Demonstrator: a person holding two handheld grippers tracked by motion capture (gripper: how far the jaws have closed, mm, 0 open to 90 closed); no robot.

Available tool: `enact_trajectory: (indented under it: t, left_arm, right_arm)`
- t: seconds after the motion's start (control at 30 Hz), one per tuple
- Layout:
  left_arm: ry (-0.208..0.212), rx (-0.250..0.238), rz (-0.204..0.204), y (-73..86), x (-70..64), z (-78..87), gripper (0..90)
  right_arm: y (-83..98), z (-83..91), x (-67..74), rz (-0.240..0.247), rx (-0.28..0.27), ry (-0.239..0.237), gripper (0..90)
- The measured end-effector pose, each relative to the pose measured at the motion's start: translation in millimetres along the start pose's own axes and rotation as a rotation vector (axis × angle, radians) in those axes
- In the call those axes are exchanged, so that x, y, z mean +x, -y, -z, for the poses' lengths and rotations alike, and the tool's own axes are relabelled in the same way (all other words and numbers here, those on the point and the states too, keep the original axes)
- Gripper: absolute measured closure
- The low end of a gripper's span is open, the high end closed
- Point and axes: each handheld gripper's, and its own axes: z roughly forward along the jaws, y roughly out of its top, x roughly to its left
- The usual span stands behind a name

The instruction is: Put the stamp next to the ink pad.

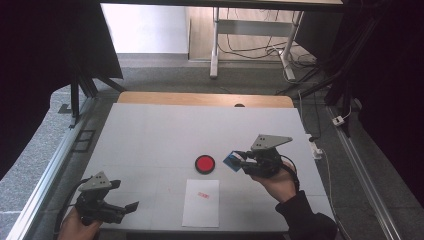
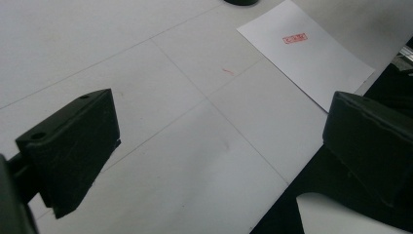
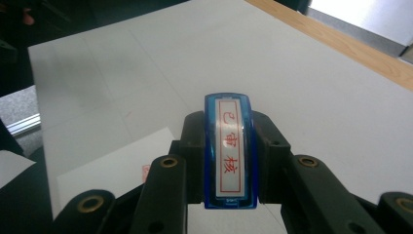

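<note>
Blue stamp (image 3: 230,151), red-lettered white label

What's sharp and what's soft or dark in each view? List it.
High view: table evenly lit, both sides black, stamp small. Left gripper view: paper crisp, near jaws dark and soft. Right gripper view: stamp in the right gripper sharp with slight glare, far table edge soft.

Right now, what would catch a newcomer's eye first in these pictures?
The red ink pad at mid-table stands out against the white table. Just right of it, the right gripper is shut on a blue stamp with red characters. Near the front edge lies a paper bearing one red imprint.
</note>
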Motion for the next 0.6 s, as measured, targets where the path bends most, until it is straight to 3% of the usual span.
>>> enact_trajectory:
  t: [0.6]
  left_arm:
    - [-0.008,0.008,-0.002,-0.4,-1.4,-0.6,0.7]
  right_arm:
    - [20.1,2.6,-29.9,-0.032,0.077,0.141,70.6]
